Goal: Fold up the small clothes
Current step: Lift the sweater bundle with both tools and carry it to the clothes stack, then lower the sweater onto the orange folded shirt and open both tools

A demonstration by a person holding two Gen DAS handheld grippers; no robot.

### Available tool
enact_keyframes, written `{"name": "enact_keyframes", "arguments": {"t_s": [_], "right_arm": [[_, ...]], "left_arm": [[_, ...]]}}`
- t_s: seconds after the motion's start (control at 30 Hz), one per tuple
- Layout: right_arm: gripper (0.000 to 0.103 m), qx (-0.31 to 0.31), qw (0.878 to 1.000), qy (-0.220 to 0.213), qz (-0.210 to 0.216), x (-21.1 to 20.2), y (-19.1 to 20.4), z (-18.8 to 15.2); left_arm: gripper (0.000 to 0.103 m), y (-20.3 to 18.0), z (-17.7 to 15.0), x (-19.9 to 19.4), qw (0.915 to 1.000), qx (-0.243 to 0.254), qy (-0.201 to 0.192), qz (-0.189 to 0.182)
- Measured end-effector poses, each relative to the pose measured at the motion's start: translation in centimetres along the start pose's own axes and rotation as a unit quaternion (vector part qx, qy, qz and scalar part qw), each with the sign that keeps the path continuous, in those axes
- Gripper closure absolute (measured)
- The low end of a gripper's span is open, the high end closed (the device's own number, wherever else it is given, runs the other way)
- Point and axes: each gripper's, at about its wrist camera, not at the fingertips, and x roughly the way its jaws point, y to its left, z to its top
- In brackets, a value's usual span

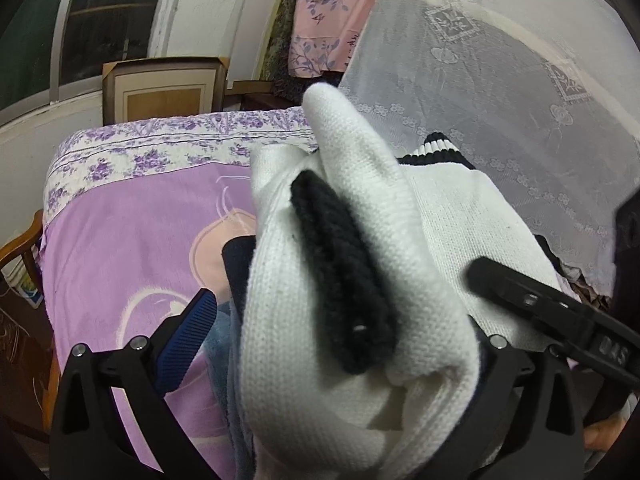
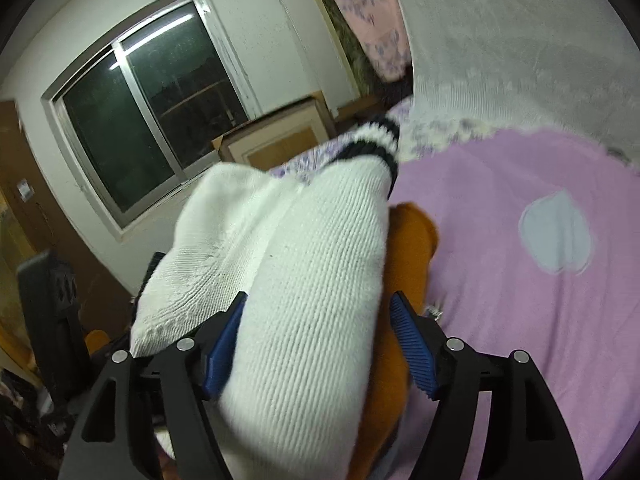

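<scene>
filling the space between the fingers of both grippers, the white knit sweater (image 1: 320, 280) is lifted above the purple bed cover (image 1: 120, 248). in the left wrist view the left gripper (image 1: 332, 344) has its blue ribbed pad (image 1: 186, 344) well apart from the cloth on one side, while the other finger is hidden behind the bunched knit, so i cannot tell if it is clenched or released. in the right wrist view the right gripper (image 2: 320, 344) stands spread, both blue pads visible, and the sweater passes between them without being pinched. the long axis of the sweater runs away from the grippers toward the far edge of the bed, ending in a black-and-white striped ribbed cuff (image 2: 380, 136). the knit is thick and off-white, with a black fuzzy patch (image 1: 340, 272) on it. an orange garment (image 2: 404, 280) lies just beside and under it on the cover.
</scene>
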Motion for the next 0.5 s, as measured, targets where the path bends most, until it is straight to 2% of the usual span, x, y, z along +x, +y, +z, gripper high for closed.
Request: {"name": "enact_keyframes", "arguments": {"t_s": [0.17,0.23,0.3,0.4,0.5], "right_arm": [[0.031,-0.059,0.996,-0.05,-0.054,-2.6,1.5,0.0],[0.033,-0.066,0.994,-0.05,-0.073,-2.6,1.6,0.5],[0.039,-0.054,0.995,-0.044,-0.068,-2.3,1.2,0.9],[0.04,-0.046,0.996,-0.037,-0.067,-1.9,0.8,1.1],[0.04,-0.041,0.997,-0.019,-0.06,-1.2,0.4,0.8]], "left_arm": [[0.004,1.1,0.9,-1.7,0.9996,-0.027,-0.001,-0.004],[0.004,1.1,1.8,-2.5,0.9996,-0.026,-0.013,0.002],[0.004,1.0,2.7,-2.8,0.9995,-0.026,-0.018,0.005],[0.004,0.8,3.8,-1.3,0.9995,-0.016,-0.002,0.028],[0.004,1.3,3.7,0.1,0.9994,-0.024,0.016,0.019]]}}
